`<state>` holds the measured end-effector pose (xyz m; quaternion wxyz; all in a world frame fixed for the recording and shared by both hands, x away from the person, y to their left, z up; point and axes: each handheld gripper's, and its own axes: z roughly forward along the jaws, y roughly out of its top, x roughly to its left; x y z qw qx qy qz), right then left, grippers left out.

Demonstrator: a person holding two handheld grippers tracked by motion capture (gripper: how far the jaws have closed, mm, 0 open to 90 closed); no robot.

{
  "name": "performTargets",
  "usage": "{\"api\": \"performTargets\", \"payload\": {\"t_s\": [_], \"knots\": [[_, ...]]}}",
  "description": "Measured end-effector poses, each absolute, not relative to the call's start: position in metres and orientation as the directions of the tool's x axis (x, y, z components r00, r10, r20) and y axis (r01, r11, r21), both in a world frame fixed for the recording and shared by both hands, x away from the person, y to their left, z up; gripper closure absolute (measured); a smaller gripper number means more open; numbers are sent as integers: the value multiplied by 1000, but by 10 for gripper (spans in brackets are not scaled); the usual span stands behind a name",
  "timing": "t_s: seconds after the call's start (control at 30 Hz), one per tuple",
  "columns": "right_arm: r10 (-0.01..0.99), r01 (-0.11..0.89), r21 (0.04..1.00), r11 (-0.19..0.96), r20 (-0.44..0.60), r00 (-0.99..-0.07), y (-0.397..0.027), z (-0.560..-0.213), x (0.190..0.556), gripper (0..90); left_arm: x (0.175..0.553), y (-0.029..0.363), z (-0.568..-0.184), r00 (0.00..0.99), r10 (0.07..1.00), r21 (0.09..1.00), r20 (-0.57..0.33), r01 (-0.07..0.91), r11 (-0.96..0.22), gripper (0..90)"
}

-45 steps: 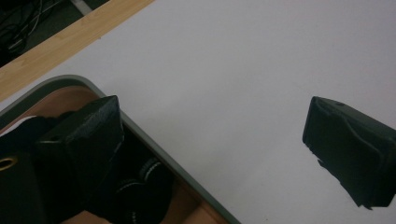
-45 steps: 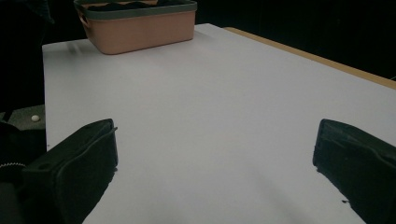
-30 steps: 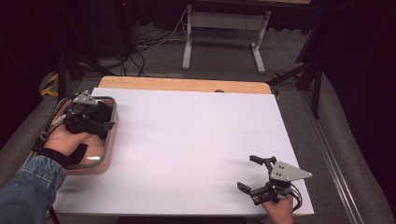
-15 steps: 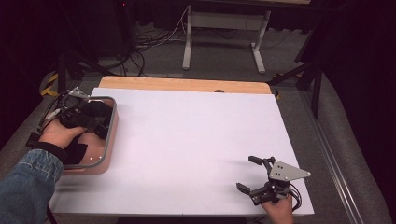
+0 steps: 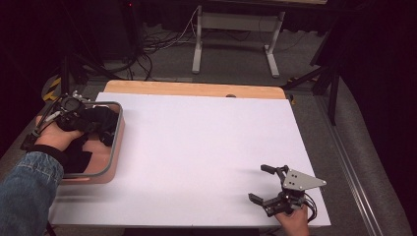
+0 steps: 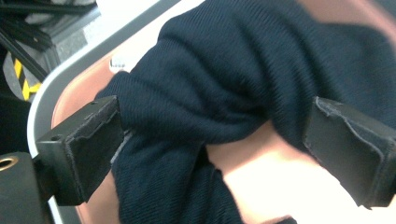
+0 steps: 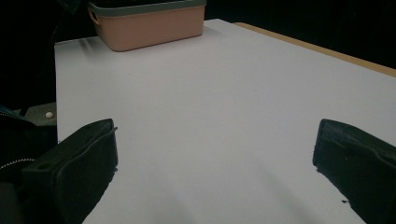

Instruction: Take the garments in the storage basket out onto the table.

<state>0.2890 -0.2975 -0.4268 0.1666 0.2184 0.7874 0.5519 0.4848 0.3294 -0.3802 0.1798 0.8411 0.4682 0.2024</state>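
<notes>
Dark studio floor and cable clutter behind, white tabletop (image 5: 196,147) out front, and the action is all on the left. Over the last second the left gripper (image 5: 105,129) has travelled from the near part of the pink bin (image 5: 117,147) up toward its far end, and it now sits down among the dark knitted garment (image 5: 96,120) lying inside. From the left gripper view the jaws are spread wide, one on each side of a thick fold of that navy knit (image 6: 219,93), the bin's pink floor showing just beneath and its grey rim (image 6: 51,88) off to the gripper's left. No pinch yet; the cloth sits between the pads, loose.

By my reading that shift is the approach ending and the grasp about to begin: close on the fold, then lift it clear of the bin.

Over on the other side, the right gripper (image 5: 268,184) has not budged, parked near the front edge of the tabletop, jaws wide apart on bare white, the bin (image 7: 147,25) well ahead of it.
</notes>
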Motion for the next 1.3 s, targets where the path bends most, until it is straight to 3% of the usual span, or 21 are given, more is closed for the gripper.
{"api": "performTargets", "payload": {"t_s": [0.77,1.3], "knots": [[518,167,940,297,-12,-855,-297,-428,290,7,495,350,-406,468,861,318,198,800,-508,103],[512,164,941,296,-11,-859,-296,-428,290,7,500,350,-413,456,872,226,178,844,-487,226]]}}
